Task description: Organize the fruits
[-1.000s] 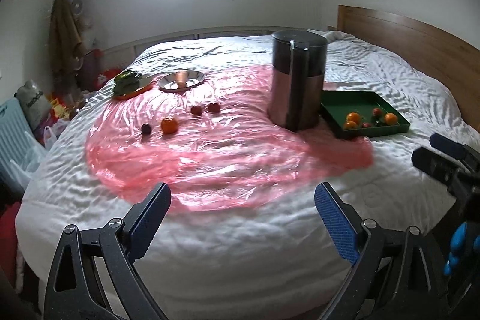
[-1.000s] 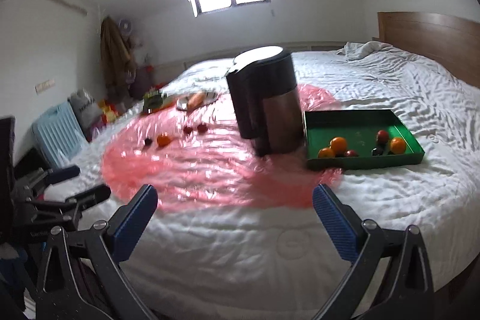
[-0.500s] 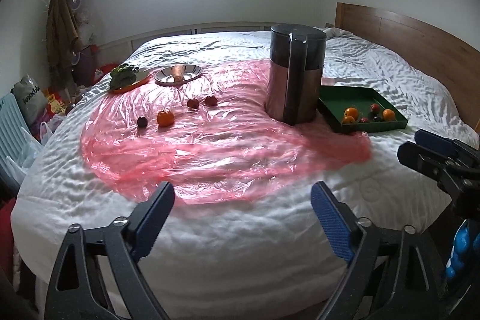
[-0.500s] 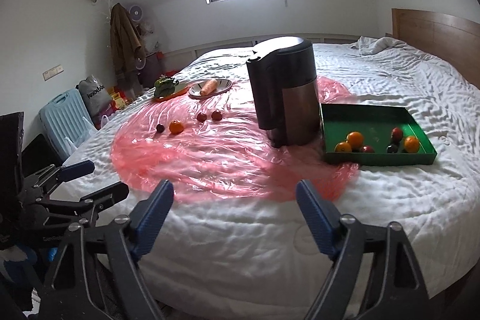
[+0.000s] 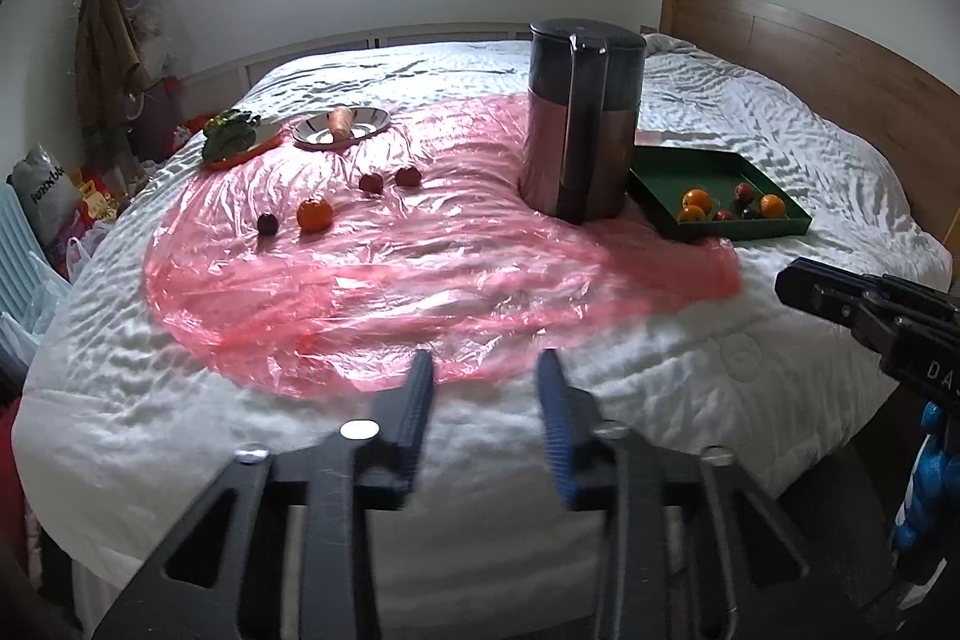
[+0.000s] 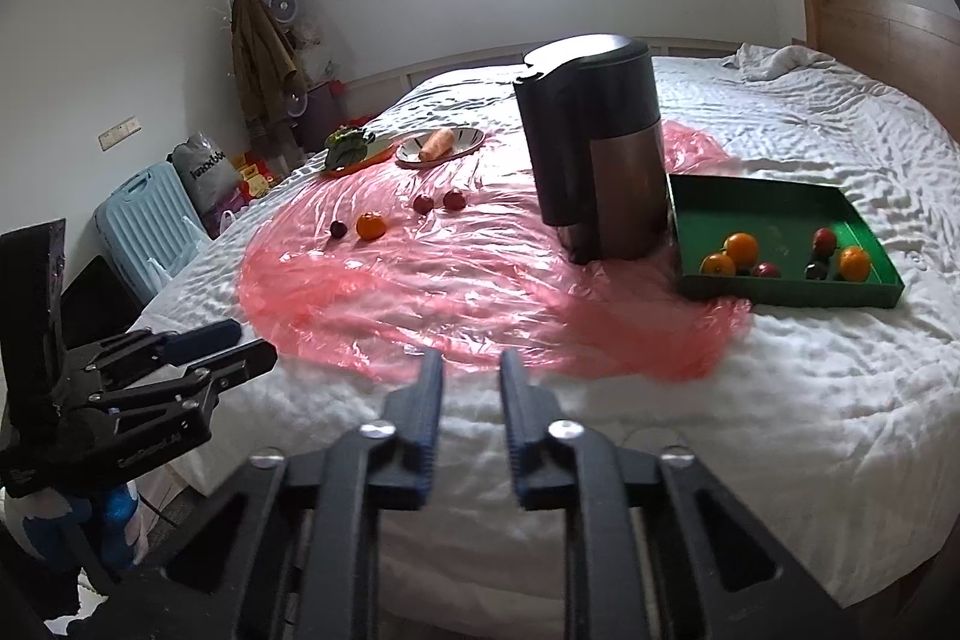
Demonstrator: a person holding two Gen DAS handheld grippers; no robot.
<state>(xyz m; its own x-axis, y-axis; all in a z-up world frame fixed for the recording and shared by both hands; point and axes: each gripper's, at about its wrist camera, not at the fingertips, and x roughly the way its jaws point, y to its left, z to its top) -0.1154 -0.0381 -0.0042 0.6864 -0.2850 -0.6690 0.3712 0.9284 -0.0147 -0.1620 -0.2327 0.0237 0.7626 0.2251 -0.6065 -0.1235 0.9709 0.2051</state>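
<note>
**Four loose fruits to fetch, both tools held back at the bed's edge**

We hold both tools short of the near edge of the white quilted bed (image 5: 750, 112), neither touching anything. The left tool (image 5: 485, 403) has its blue-padded jaws partly drawn in, a clear gap between them and nothing held. The right tool (image 6: 471, 388) is narrower yet, with only a slim gap, and it is empty too.

The fruits we must sort lie well apart from us on the crinkled pink plastic sheet (image 5: 420, 280): a small orange citrus (image 5: 314, 214) with a dark plum (image 5: 267, 224) just beside it, and two small red fruits (image 5: 390, 179) a little farther back. The green rectangular tray (image 6: 780, 214) beyond the tall dark-and-steel cylindrical bin (image 5: 582, 118) already holds several orange, red and dark pieces at its near side.

To do this step well, we judge that the left tool should take the loose fruits, being on their side. It needs its jaws spread wider than the citrus before it descends, then a close across the fruit's middle, since round fruit on slippery film will likely roll if nudged. The carry to the tray should pass in front of the bin, not over it.

Against the earlier views, both tools' jaws stood wide apart and have since drawn in, the right more than the left. The fruits, bin and tray lie as they did.
</note>
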